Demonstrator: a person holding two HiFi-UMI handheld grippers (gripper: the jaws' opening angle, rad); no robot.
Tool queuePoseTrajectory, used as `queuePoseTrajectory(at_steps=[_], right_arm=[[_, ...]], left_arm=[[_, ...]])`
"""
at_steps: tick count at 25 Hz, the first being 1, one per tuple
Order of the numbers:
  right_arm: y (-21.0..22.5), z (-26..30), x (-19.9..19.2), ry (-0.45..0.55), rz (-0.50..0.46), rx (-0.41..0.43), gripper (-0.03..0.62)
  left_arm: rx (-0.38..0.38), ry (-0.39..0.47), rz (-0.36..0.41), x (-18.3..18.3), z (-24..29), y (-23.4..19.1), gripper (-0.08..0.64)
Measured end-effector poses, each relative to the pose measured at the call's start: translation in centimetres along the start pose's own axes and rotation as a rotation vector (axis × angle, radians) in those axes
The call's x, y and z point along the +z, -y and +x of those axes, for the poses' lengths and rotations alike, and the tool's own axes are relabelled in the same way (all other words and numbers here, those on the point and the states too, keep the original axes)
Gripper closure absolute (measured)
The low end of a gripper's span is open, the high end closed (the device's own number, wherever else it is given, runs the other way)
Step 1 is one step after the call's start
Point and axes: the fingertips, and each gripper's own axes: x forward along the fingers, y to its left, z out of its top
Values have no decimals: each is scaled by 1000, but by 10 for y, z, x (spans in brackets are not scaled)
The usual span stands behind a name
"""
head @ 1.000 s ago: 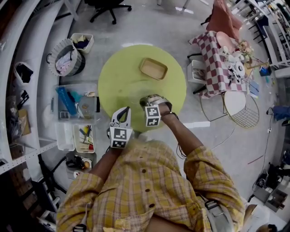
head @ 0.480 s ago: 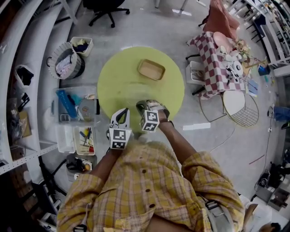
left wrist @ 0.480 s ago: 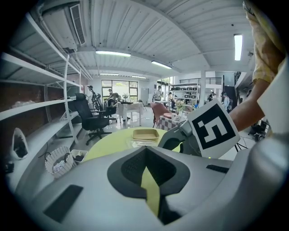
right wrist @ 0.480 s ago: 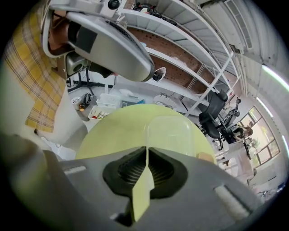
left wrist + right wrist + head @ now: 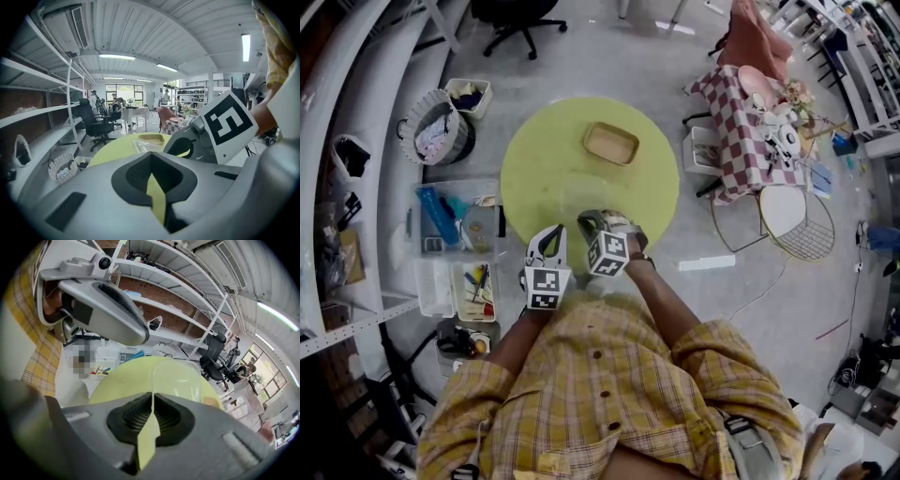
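Clear shallow rectangular plastic lid [image 5: 180,376], over yellow-green table [image 5: 534,159], edge in right claw [image 5: 151,399].

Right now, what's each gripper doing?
Left gripper: jaws shut, empty.
Right gripper: jaws shut on the clear plastic lid.

A round yellow-green table [image 5: 539,155]; on it a wooden tray [image 5: 611,142] and a clear plastic tub [image 5: 579,199]
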Motion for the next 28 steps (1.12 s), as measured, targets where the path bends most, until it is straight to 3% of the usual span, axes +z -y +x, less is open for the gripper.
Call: queuePoseTrajectory(at_steps=[28], right_arm=[[20, -66, 32, 250, 414, -142, 581]], left_arm=[[-28, 68, -8, 9, -17, 4, 557]])
